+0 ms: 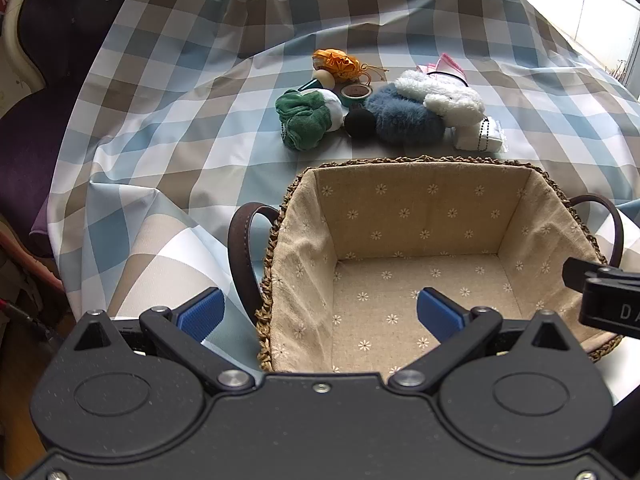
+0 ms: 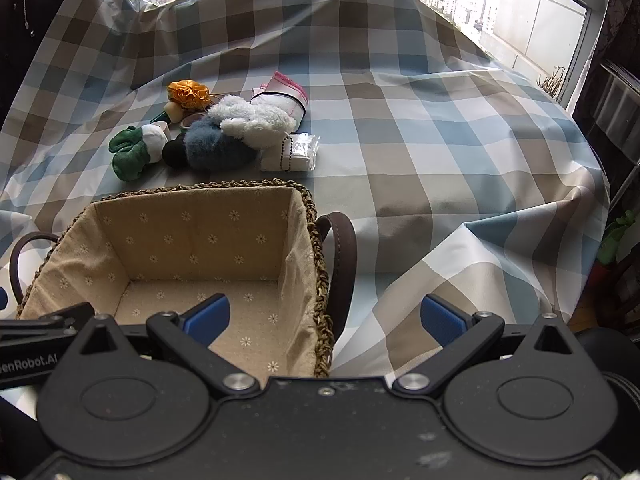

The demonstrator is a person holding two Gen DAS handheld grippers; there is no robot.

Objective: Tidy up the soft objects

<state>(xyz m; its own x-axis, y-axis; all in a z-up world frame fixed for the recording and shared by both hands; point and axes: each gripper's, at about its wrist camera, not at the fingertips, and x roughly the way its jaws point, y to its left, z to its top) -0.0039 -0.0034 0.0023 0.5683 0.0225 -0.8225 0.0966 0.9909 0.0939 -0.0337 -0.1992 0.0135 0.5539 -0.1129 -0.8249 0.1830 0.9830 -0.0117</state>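
Left gripper point(image 1: 320, 314): blue pads spread wide, nothing between them; hangs over the near-left corner of the basket, one pad outside the rim, one above the lining
Right gripper point(image 2: 325, 318): pads wide apart, empty; straddles the basket's right rim and handle, left pad over the lining, right pad over the cloth
Basket point(image 1: 430, 159): woven rim, beige flower-print lining, dark strap handles at both ends; holds nothing
Soft objects: clustered on the checked tablecloth point(image 2: 420, 128) just beyond the basket's far rim
Green plush point(image 1: 306, 118): left end of the cluster, white part touching it
Black ball point(image 1: 360, 123): between green plush and blue fluffy piece point(image 1: 404, 118)
White fluffy piece point(image 1: 440, 96): lies partly on the blue one
Orange fabric pouch point(image 1: 336, 63): far side of the cluster
Tape roll point(image 1: 355, 94): between pouch and black ball
White packet point(image 1: 478, 138): right end, bead chain across it
Pink-edged cloth point(image 2: 282, 90): behind the white fluffy piece
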